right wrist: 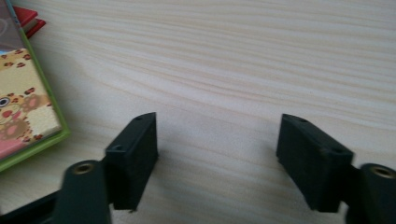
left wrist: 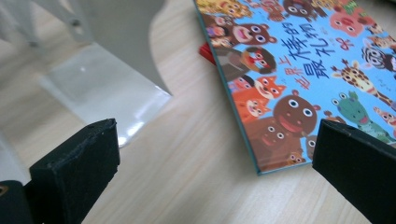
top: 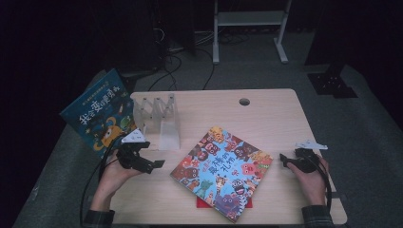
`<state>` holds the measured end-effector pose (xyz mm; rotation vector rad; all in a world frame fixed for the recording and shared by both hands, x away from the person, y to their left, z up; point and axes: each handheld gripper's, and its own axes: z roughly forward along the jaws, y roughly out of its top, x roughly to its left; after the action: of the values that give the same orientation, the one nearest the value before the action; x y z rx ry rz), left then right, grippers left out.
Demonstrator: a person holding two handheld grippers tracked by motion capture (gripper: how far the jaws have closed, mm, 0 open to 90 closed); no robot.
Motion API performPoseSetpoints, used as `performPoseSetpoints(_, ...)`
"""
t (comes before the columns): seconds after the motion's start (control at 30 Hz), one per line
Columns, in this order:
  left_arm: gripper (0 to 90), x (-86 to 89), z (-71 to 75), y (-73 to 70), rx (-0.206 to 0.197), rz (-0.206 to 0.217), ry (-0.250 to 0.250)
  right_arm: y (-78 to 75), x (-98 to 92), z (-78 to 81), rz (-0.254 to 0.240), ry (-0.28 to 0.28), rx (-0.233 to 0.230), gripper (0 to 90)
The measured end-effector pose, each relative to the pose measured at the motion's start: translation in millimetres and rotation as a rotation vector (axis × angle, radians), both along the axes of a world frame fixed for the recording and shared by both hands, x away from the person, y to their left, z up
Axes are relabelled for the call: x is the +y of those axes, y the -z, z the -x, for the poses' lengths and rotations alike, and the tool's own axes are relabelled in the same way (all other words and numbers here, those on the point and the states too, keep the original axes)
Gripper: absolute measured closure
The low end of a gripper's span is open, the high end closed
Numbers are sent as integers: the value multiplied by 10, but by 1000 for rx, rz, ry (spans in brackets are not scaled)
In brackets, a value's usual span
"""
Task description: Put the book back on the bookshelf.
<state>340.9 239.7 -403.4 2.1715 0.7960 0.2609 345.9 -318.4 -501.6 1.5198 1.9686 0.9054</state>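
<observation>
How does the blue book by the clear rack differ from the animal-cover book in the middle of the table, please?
The blue book stands tilted at the table's left edge, leaning by the clear rack; the animal-cover book lies flat, on something red. The blue book's cover is darker; the animal-cover book's is crowded with cartoon animals. Both are illustrated books with Chinese titles.

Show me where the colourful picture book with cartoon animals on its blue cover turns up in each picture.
High view: the colourful picture book lies flat at centre, between both grippers.
Left gripper view: upper right, its corner near the right jaw.
Right gripper view: its green-edged corner at the left edge.
Shared landmark: the red item under it.
</observation>
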Motion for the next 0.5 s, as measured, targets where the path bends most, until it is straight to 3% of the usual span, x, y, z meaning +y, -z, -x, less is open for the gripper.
performPoseSetpoints(0.23,2,-185,37,253,40,-4,43,-130,34,128,-21,-45,0,437)
performPoseSetpoints(0.3,2,-228,54,314,57,9,60,-195,65,182,-51,-78,-10,447)
performPoseSetpoints(0.5,1,-392,92,486,91,-5,117,-292,223,294,-117,-165,-16,443)
